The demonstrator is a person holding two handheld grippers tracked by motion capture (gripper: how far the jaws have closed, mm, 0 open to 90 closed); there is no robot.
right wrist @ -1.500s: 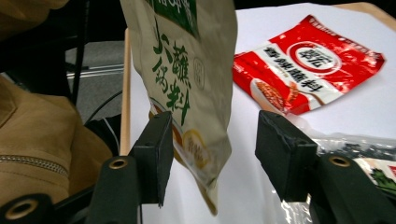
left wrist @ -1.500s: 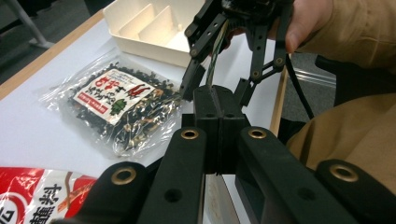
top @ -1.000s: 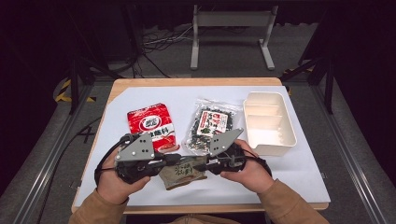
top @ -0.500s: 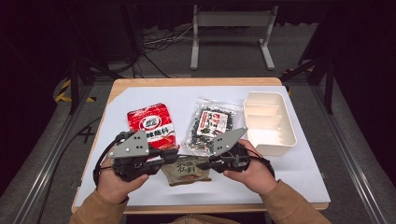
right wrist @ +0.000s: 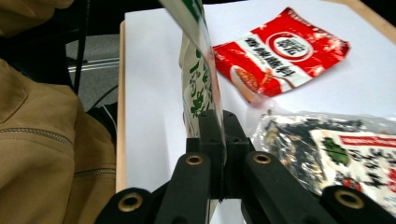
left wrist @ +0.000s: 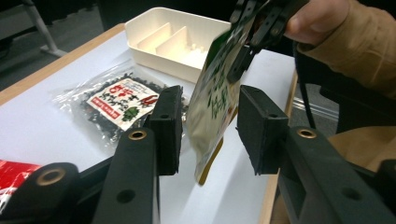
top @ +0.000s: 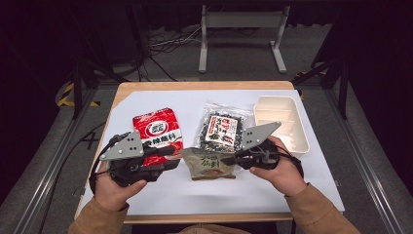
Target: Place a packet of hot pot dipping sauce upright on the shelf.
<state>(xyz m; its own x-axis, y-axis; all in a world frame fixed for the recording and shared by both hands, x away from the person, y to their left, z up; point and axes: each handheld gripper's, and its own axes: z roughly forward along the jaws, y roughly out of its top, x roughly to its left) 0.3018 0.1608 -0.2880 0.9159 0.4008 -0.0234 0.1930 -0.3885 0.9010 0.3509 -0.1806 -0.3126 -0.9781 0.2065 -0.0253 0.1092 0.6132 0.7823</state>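
Note:
A beige-and-green snack pouch (top: 209,165) is held just off the white mat, and my right gripper (top: 234,158) is shut on its right edge. In the right gripper view the jaws (right wrist: 219,126) pinch the pouch (right wrist: 198,84) edge-on. My left gripper (top: 171,158) stands open at the pouch's left end. In the left gripper view the pouch (left wrist: 212,107) hangs between my left gripper's (left wrist: 208,128) spread jaws without being pinched, with the right gripper (left wrist: 252,28) gripping it beyond.
A red packet (top: 156,131) lies flat at left-centre, and a clear bag of dark seaweed (top: 221,129) lies behind the pouch. A white divided tray (top: 282,122) stands at the right. The table's front edge is close to both hands.
The pouch has shifted a little right and away from the front edge with the right gripper. The left gripper has drawn slightly left, so its jaws now straddle only the pouch's end.

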